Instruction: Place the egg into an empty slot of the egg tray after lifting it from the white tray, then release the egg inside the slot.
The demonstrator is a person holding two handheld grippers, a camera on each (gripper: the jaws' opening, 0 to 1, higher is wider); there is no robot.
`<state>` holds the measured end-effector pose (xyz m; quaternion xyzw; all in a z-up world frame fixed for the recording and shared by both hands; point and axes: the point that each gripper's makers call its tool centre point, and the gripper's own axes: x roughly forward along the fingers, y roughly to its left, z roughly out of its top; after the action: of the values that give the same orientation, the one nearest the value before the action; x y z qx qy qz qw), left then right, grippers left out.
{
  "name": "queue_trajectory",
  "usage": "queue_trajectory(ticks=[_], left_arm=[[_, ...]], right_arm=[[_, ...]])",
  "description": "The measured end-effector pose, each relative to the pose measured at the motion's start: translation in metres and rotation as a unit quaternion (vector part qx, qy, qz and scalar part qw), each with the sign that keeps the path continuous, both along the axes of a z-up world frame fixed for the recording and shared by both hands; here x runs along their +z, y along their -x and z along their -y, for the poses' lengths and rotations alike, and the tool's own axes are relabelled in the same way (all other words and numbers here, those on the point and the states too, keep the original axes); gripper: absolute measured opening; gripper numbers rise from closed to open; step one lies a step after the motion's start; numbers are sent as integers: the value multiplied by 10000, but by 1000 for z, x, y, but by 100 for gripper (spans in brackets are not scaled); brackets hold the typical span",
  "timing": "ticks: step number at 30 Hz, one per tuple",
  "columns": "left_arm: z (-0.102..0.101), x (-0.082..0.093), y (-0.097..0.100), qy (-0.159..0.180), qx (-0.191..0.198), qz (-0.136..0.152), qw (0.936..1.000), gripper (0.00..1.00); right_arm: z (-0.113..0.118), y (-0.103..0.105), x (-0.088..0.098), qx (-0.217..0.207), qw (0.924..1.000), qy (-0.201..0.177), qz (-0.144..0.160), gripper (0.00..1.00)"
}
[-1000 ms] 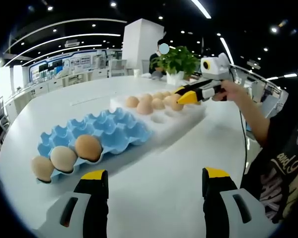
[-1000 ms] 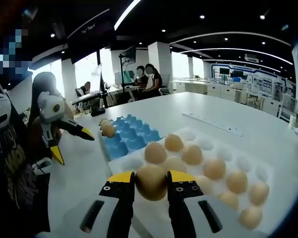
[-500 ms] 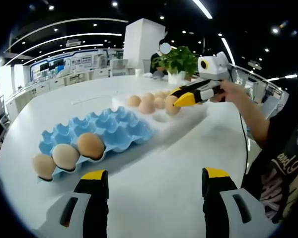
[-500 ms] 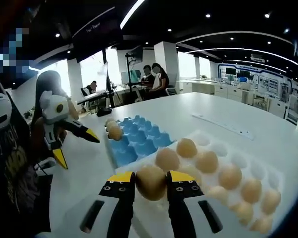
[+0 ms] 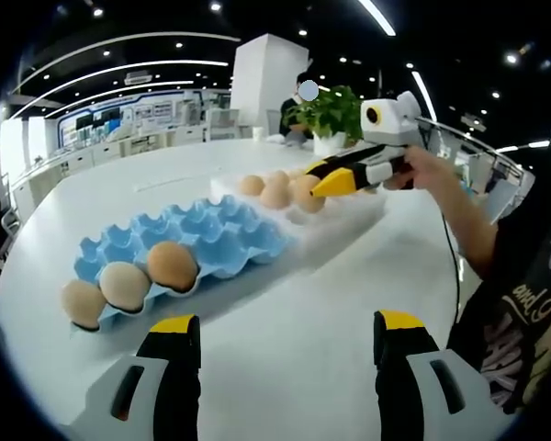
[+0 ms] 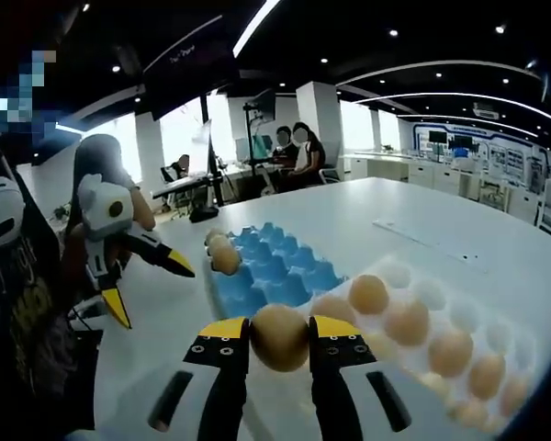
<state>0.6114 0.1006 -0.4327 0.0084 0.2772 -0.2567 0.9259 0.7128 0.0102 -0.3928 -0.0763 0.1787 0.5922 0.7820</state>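
In the right gripper view, the right gripper (image 6: 279, 336) at the bottom centre has its jaws closed on the egg (image 6: 278, 337). Just beyond and slightly up-left lies the blue egg tray (image 6: 274, 276), its near slots apparently empty. The white tray (image 6: 438, 336) sits right of centre. At the left edge, the left gripper (image 6: 147, 276) hangs wide open, holding nothing.

A brown egg (image 6: 279, 337) is gripped between yellow-tipped black jaws; beside the blue egg tray (image 6: 274, 276), a white tray (image 6: 459, 312) of tan eggs is seen.
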Motion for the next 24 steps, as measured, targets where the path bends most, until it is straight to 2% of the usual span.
queue_trajectory(ticks=[24], left_arm=[[-5,2,0,19,61,19,10000,78]], right_arm=[[-27,0,5,357,9994,-10,34,27]])
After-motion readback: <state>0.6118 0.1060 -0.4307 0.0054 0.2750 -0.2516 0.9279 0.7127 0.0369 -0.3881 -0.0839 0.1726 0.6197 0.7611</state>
